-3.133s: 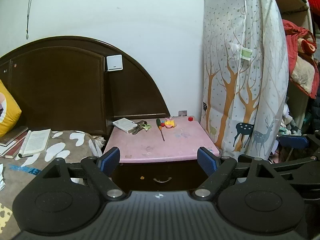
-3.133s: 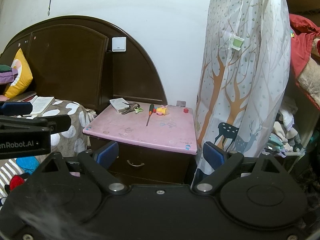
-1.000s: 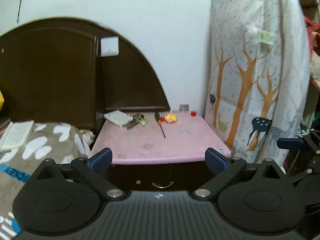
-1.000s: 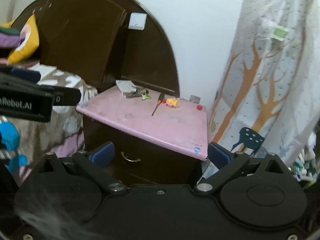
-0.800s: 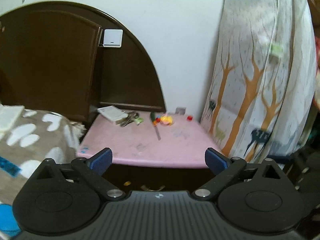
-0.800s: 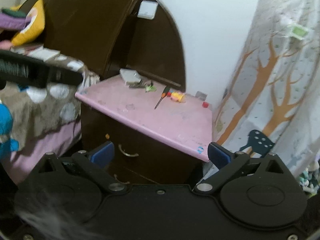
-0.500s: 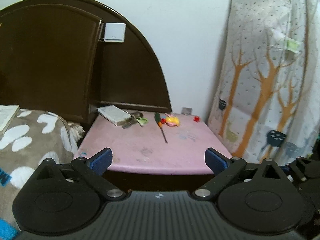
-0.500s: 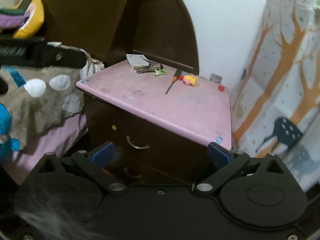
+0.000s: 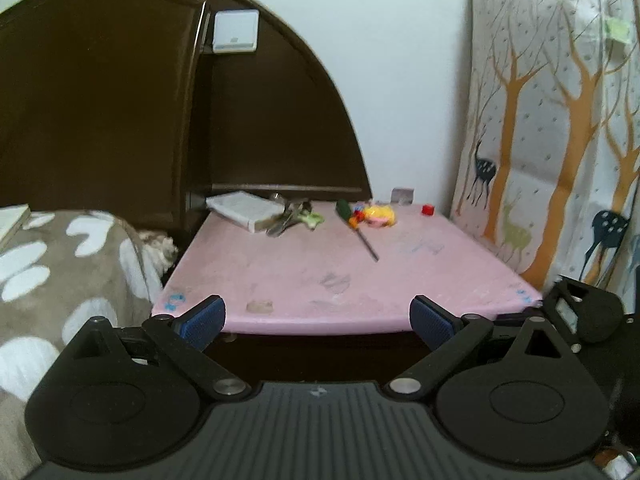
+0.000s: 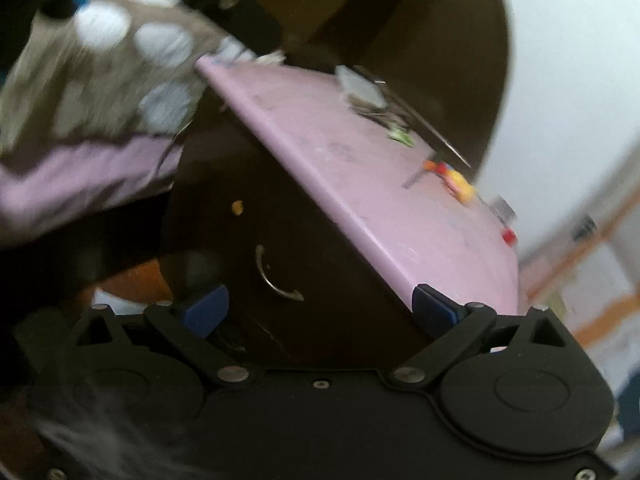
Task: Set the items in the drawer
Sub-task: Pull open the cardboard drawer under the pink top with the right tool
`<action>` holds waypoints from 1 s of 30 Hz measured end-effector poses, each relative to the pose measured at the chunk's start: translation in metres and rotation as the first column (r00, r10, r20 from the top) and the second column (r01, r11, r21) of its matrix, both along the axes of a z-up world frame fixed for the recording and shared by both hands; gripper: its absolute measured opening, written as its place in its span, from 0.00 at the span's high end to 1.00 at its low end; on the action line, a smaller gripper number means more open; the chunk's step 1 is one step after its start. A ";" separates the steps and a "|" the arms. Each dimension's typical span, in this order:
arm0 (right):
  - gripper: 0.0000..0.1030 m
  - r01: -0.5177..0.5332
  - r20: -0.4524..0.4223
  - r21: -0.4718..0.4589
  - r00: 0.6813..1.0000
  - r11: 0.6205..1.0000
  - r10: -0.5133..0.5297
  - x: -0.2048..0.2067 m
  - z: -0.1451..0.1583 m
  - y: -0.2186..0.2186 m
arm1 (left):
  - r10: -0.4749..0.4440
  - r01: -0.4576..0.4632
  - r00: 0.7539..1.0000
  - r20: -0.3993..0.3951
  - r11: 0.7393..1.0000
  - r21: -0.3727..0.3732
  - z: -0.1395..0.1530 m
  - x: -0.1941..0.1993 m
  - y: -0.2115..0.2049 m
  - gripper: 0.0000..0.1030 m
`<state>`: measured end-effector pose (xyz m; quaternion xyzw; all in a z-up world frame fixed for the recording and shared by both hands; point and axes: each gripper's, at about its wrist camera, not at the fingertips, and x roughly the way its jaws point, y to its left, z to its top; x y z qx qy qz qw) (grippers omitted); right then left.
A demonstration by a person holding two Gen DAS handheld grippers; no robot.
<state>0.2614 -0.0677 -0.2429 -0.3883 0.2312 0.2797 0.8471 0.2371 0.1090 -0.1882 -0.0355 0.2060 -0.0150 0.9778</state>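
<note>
— Left wrist view first?
— Left gripper (image 9: 316,318) spread wide, nothing between the blue pads (image 9: 202,320), held level just off the front edge of the pink nightstand top (image 9: 320,276).
— And on that top?
— All crowded along the far edge: white flat box (image 9: 244,210) at the far left corner, keys (image 9: 288,220) touching it with a green tag (image 9: 314,219) just beside, then screwdriver (image 9: 354,230) lying with its shaft pointing toward the middle, yellow toy (image 9: 380,216) just beside its handle, small red cube (image 9: 427,210) near the far right corner.
— Around it?
— Dark headboard (image 9: 120,100) behind, spotted blanket (image 9: 60,272) left, tree-print curtain (image 9: 560,120) right. Drawer front hidden below the top here.

— Right wrist view?
— Blurred and tilted. Right gripper (image 10: 318,308) likewise wide apart and empty, close to the dark drawer (image 10: 280,240) front, shut under the pink top. Curved metal handle (image 10: 276,276) just beyond the pads, nearer the left one, not touched.
— Items?
— Same row on the top's far edge, smeared: box, screwdriver, yellow toy, red cube.
</note>
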 end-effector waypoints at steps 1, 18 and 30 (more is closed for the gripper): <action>0.16 -0.029 0.003 -0.029 1.000 0.999 0.029 0.004 -0.007 0.004 | 0.000 0.000 1.000 -0.004 1.000 0.001 -0.004 0.003 0.002 0.03; 0.68 -0.290 -0.052 -0.367 0.955 0.884 0.292 0.053 -0.092 0.057 | 0.011 -0.014 0.999 -0.038 0.996 -0.091 -0.022 0.008 0.026 0.03; 0.81 -0.363 -0.121 -0.440 0.930 0.821 0.346 0.066 -0.114 0.070 | 0.014 -0.019 0.999 -0.041 0.992 -0.125 -0.023 0.008 0.035 0.03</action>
